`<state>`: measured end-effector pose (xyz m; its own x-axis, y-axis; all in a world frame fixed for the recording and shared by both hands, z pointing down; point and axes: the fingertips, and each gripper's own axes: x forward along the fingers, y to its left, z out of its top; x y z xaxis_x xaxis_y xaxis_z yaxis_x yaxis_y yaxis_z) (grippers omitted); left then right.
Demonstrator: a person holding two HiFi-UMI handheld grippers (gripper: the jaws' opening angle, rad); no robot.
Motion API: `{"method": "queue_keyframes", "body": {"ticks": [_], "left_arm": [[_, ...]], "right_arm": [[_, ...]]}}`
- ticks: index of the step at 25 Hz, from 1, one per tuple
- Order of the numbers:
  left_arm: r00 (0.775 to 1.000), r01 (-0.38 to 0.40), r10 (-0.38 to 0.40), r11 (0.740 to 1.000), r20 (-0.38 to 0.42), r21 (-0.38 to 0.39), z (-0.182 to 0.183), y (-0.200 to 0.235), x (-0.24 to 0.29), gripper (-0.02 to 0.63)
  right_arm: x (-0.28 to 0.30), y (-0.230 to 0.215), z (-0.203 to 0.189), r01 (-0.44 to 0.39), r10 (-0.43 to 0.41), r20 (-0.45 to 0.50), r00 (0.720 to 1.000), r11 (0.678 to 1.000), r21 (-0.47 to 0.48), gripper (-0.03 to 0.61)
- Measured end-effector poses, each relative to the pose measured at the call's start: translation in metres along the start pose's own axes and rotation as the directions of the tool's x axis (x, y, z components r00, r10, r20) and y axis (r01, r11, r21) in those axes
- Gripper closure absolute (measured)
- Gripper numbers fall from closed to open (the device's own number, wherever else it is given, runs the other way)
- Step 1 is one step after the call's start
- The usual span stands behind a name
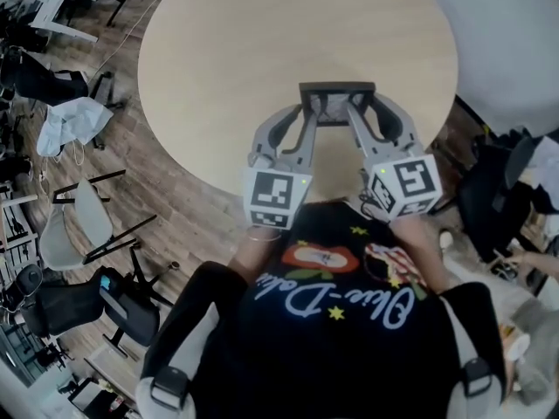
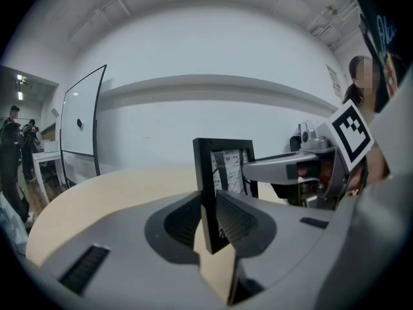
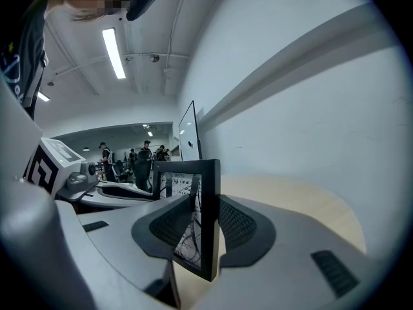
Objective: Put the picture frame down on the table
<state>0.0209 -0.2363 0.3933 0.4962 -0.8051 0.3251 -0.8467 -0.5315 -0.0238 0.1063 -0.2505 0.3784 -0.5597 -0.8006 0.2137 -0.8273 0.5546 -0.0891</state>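
Note:
A black picture frame point(image 1: 337, 94) stands upright over the near part of the round light-wood table point(image 1: 262, 51), held from both sides. My left gripper point(image 1: 307, 120) is shut on the frame's left edge point(image 2: 208, 192), the edge pinched between its ribbed pads. My right gripper point(image 1: 356, 119) is shut on the frame's right edge point(image 3: 208, 218). The frame's glass shows a line drawing point(image 3: 187, 205). In the left gripper view the frame's bottom corner hangs a little above the tabletop point(image 2: 116, 192). The right gripper's marker cube point(image 2: 352, 134) shows at that view's right.
Office chairs point(image 1: 87, 225) stand on the wood floor left of the table. A white cloth lies over one chair point(image 1: 74, 120). A whiteboard point(image 2: 80, 124) stands beyond the table's far edge. Several people stand in the background point(image 3: 139, 157). A grey wall rises behind the table.

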Motion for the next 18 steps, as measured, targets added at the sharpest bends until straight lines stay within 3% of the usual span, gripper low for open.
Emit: {"method": "queue_keyframes", "body": {"ticks": [18], "left_arm": [[0.992,0.019,-0.029,0.996,-0.121,-0.084,-0.056,0.027,0.045,0.546]], "right_arm": [[0.053,-0.019,-0.054,-0.004,0.012,-0.168,0.986,0.999,0.05,0.463]]}}
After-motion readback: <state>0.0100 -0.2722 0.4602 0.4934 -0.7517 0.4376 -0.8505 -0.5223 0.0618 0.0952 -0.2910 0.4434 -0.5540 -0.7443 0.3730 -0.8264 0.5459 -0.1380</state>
